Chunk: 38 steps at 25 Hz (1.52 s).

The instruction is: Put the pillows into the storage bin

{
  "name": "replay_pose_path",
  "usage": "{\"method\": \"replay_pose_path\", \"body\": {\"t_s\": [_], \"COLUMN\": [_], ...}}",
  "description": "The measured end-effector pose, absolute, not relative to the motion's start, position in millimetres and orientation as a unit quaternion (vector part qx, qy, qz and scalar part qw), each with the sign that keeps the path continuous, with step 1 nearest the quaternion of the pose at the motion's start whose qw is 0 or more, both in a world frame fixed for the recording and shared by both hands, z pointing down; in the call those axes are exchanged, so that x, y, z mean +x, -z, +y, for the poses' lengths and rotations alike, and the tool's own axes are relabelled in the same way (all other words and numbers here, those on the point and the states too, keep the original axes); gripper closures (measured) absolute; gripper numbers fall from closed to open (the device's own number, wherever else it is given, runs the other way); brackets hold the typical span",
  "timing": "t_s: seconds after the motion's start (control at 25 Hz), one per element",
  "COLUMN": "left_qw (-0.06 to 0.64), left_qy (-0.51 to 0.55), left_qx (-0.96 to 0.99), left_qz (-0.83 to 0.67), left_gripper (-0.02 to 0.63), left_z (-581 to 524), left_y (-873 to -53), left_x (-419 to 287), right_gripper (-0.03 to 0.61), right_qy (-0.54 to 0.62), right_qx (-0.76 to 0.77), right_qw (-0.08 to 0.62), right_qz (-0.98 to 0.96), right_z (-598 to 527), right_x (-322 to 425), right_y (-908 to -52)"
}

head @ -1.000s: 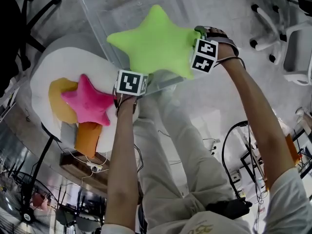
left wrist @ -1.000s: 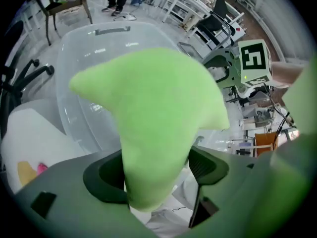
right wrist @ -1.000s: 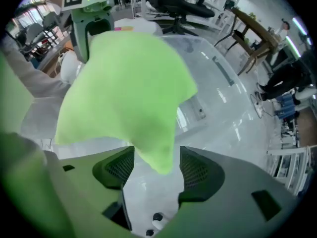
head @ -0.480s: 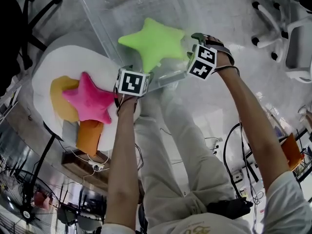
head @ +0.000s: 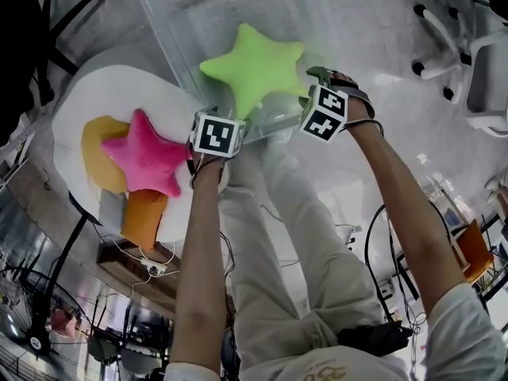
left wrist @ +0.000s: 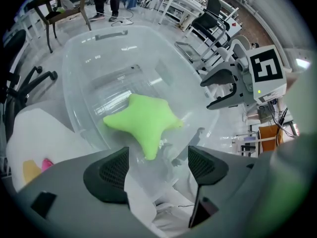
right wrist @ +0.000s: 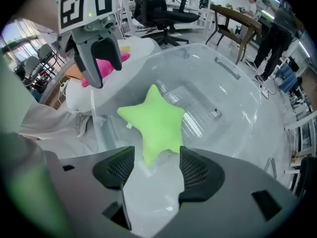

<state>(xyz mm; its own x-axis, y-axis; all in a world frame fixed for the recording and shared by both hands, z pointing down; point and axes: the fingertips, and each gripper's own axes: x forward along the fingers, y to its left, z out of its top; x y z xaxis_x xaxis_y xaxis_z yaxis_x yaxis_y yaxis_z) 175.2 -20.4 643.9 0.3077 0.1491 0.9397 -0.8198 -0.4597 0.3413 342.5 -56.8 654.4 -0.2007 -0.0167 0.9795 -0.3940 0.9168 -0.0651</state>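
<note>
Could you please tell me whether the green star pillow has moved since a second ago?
Yes. The green star pillow has dropped from over the near rim of the clear storage bin to lie inside it.

Pale glossy floor (head: 381, 22), black office chair (right wrist: 159, 5), wooden table (right wrist: 234, 18)

Left gripper (left wrist: 158, 158) and right gripper (right wrist: 156, 158) point steeply down, fingers (left wrist: 108, 173) apart, empty.
</note>
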Motion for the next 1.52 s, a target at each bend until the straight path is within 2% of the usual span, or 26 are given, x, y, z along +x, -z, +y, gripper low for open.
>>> {"method": "replay_pose_path", "body": {"t_s": [0.36,0.44,1.0,1.52], "left_qw": [0.458,0.464,0.5,0.505], "left_qy": [-0.537,-0.518,-0.442,-0.42], "left_qx": [0.66,0.665,0.646,0.642], "left_qz": [-0.259,-0.272,-0.371,-0.396], "left_gripper": [0.227,0.244,0.258,0.261], "left_z": [4.8,12.1,75.1,114.8], "left_y": [-641.9,-643.4,-644.4,-644.6], "left_x": [149.8,140.1,-1.8,-103.1], "right_gripper": [0.281,0.281,0.281,0.279], "right_qy": [-0.172,-0.173,-0.149,-0.13], "right_qx": [0.133,0.125,0.087,0.039], "right_qw": [0.588,0.582,0.563,0.605], "right_qz": [-0.779,-0.785,-0.808,-0.784], "right_z": [-43.2,-35.5,-5.8,47.9], "right_x": [302.5,285.9,134.5,63.8], "right_y": [-639.6,-638.0,-623.6,-645.5]}}
